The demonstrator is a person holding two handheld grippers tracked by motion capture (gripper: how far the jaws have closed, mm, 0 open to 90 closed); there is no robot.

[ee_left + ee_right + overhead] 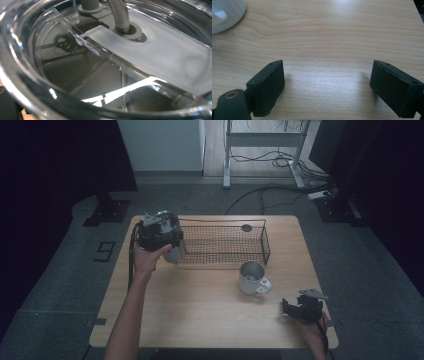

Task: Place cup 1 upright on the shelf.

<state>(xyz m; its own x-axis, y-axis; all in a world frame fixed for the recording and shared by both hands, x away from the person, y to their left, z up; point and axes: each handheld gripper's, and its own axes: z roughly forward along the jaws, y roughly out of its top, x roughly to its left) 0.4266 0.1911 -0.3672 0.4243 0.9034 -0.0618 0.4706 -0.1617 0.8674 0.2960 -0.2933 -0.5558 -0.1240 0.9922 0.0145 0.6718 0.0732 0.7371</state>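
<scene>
I am watching the left hand-held gripper [159, 234] hovering in the upper left of the high view, at the left end of the wire basket [226, 242]. Just under it a clear lidded cup [174, 253] is standing at the basket's left end; whether inside or just outside the wire, I cannot tell. In the left gripper view the cup's clear lid [105, 60] is sitting right up against the camera, with a grey stopper and strap at the top of the frame (whether this gripper's jaws are apart or together I cannot tell).

Moving right, a metal mug [253, 277] is standing on the wooden surface [200, 310] below the basket, handle pointing lower right.

At the lower right, the right hand-held gripper [296, 308] is resting low over the surface, well apart from the mug. In its own view, the right hand-held gripper [327, 87] is showing its jaws spread wide over bare wood.
</scene>
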